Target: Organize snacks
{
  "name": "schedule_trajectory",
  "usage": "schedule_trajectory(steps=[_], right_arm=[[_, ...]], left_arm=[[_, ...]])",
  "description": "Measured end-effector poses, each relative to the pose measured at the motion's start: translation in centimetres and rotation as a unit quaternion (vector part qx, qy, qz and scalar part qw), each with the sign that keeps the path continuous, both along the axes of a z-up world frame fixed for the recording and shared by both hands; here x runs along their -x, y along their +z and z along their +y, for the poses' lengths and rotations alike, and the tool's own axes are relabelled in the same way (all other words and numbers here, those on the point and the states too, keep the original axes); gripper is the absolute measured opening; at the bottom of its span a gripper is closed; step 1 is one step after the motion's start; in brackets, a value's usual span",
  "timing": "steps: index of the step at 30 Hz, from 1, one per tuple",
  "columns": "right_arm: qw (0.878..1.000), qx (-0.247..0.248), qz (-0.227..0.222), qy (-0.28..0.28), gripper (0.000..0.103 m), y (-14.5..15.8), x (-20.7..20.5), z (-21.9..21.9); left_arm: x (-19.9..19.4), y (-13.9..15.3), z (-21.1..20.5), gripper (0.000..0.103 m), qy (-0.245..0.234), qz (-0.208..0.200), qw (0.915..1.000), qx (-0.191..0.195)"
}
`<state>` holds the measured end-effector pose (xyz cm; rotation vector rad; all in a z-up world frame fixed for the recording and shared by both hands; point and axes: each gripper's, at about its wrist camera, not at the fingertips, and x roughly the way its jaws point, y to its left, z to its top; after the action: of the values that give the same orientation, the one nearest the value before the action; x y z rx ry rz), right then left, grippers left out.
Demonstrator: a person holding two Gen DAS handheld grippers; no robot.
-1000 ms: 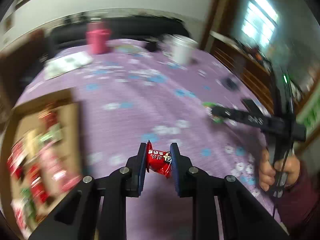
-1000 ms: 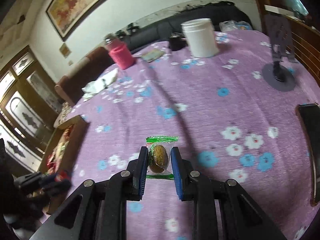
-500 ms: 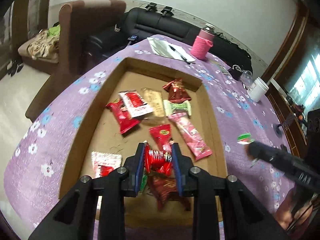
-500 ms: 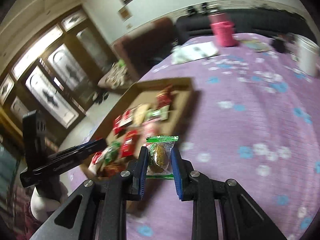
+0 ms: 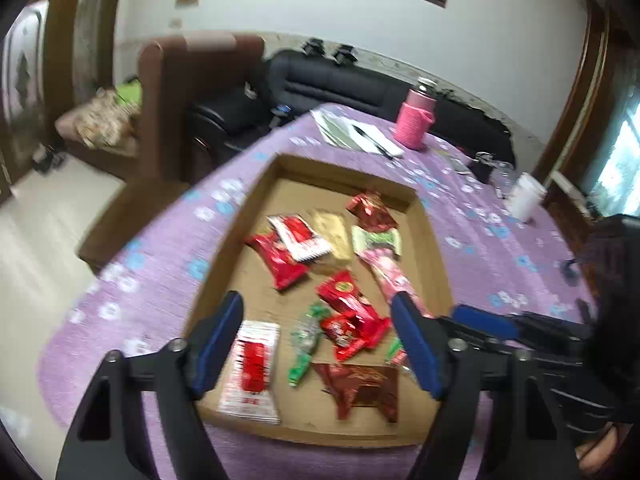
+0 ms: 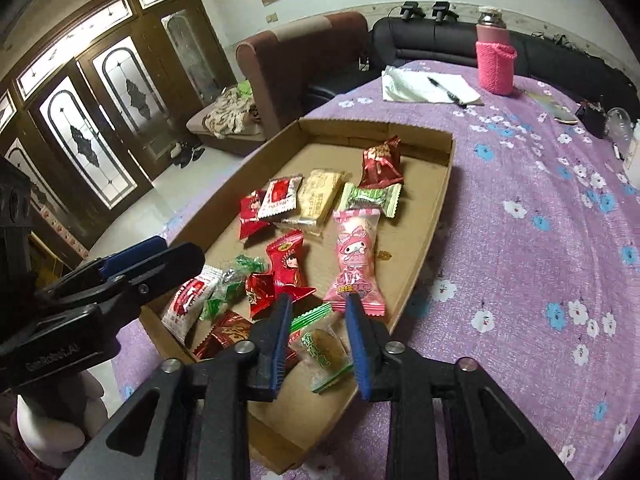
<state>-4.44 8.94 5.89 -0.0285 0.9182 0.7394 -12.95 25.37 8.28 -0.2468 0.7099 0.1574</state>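
Both of your grippers hang over the near end of the cardboard tray (image 6: pixel 428 216) that lies on the purple flowered tablecloth (image 6: pixel 540 248). Your left gripper (image 5: pixel 316 344) has its jaws spread wide and opening; nothing is pressed between the blue pads. Below the gap, a crumpled red candy (image 5: pixel 352 330) lies on the tray floor among the other sweets, with a green-wrapped candy (image 5: pixel 306 340) just to its left and a red-and-white packet (image 5: pixel 252 368) further left, under the left finger. A dark red wrapper (image 5: pixel 362 386) sits nearest the tray's front wall. Your right gripper (image 6: pixel 318 344) is only partly apart, its jaws opening. The clear packet with green edges and a brownish sweet inside (image 6: pixel 322 350) sits between the pads, tilted, over the tray's near corner; the pads look to have let go of it, though you cannot tell whether it has settled on the cardboard. Just beyond the right fingertips lies a long pink packet (image 6: pixel 356 256), and beside it a red packet (image 6: pixel 286 266). Further up the tray lie a beige biscuit pack (image 6: pixel 320 196), a green-and-white candy (image 6: pixel 370 196) and a dark red pouch (image 6: pixel 380 162). Past the tray, on the cloth, stand a pink bottle (image 6: pixel 495 60) and a paper with a pen (image 6: pixel 428 86).
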Motion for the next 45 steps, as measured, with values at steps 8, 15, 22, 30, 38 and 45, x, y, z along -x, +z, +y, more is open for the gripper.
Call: schedule_trajectory(steps=[8, 15, 22, 30, 38, 45], right_arm=[[0.999, -0.015, -0.031, -0.041, 0.049, 1.8, 1.8, -3.1], [0.997, -0.009, -0.053, -0.054, 0.054, 2.5, 3.4, -4.6], [0.996, -0.008, -0.071, -0.046, 0.06, 3.2, 4.9, -4.7], [0.996, 0.005, -0.083, -0.037, 0.061, 3.2, 5.9, -4.0], [0.996, 0.022, -0.084, -0.031, 0.063, 2.6, 6.0, -2.9], [0.995, 0.042, -0.08, -0.033, 0.065, 1.8, 5.6, -1.9]], left_arm=[[2.3, 3.4, -2.2, 0.097, 0.06, -0.056, 0.9917, -0.098], [4.6, 6.1, -4.1, 0.103, 0.136, -0.095, 0.9739, -0.154], [5.8, 5.9, -5.2, 0.103, 0.148, -0.103, 0.9706, -0.159], [4.6, 4.3, -5.0, 0.103, 0.117, -0.058, 0.9844, -0.117], [4.2, 3.3, -4.4, 0.103, 0.107, -0.04, 0.9896, -0.087], [3.6, 2.0, -3.4, 0.103, 0.106, -0.02, 0.9918, -0.069]])
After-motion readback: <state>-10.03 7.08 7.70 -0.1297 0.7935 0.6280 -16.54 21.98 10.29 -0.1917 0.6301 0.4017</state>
